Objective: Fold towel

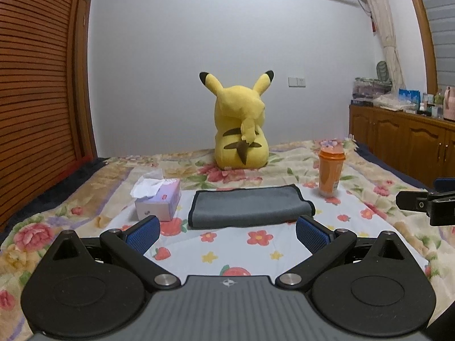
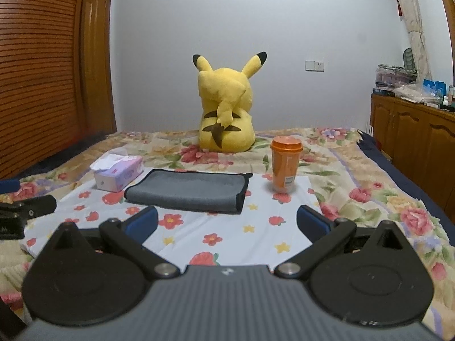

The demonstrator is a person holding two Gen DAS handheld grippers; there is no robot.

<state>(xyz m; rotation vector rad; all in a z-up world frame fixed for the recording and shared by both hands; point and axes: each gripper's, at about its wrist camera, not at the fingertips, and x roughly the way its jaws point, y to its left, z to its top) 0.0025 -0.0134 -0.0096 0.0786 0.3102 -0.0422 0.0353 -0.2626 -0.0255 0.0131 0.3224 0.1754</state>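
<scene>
- wardrobe (image 1: pixel 42 85): slatted brown wood, at the far left, beside the bed.
- bed (image 1: pixel 93 187): covered by a floral blanket; a pale sheet (image 1: pixel 236 247) printed with flowers and strawberries lies over the near middle of it.
- left gripper (image 1: pixel 227 234): low over the near edge of the sheet, jaws spread wide, nothing between the blue pads (image 1: pixel 143 231). in the right wrist view its black body shows at the left border (image 2: pixel 27 209).
- tissue box (image 1: pixel 159 200): lilac, on the bed just left of the towel, a white tissue sticking out of the top. near the towel, not touching it.
- towel (image 1: pixel 248 206): grey with a dark hem, folded into a flat layered rectangle, lying on the sheet between the tissue box and the cup. it sits ahead of both grippers, apart from their fingertips.
- plush (image 1: pixel 241 122): yellow with black ear tips, seated upright on the blanket behind the towel, back to the cameras, near the wall.
- cup (image 1: pixel 330 170): orange, lidded, upright, just right of the towel's far corner.
- right gripper (image 2: pixel 227 223): also low over the sheet's near edge, jaws spread wide, holding nothing. part of it shows at the right border of the left wrist view (image 1: pixel 426 203).
- cabinets (image 1: pixel 403 142): brown wood along the right wall, top crowded with small items too blurred to identify.
</scene>
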